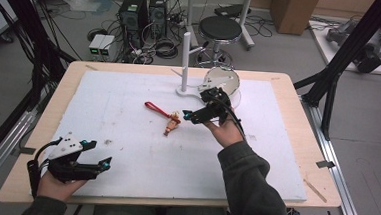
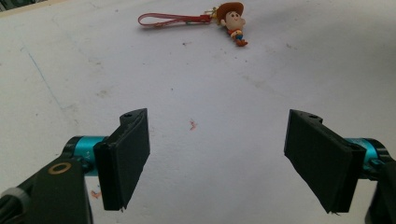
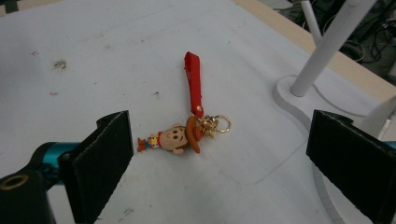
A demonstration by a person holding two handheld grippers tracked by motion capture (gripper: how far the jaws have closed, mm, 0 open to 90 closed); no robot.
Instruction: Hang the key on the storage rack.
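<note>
My right gripper [image 1: 192, 115] hung open just at 3 o'clock of the cowboy keychain [image 1: 172, 121] lying mid-table, lined up to grab it; my left gripper [image 1: 98, 154] waited open at 7 o'clock.

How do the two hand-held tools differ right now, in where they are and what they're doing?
The right tool is held out over the middle of the table, close to the cowboy keychain; the left tool sits back near the table's front edge, far from it. The keychain lies between the right tool's jaws in its own view, but far ahead in the left's. Both are open and hold nothing.
</note>
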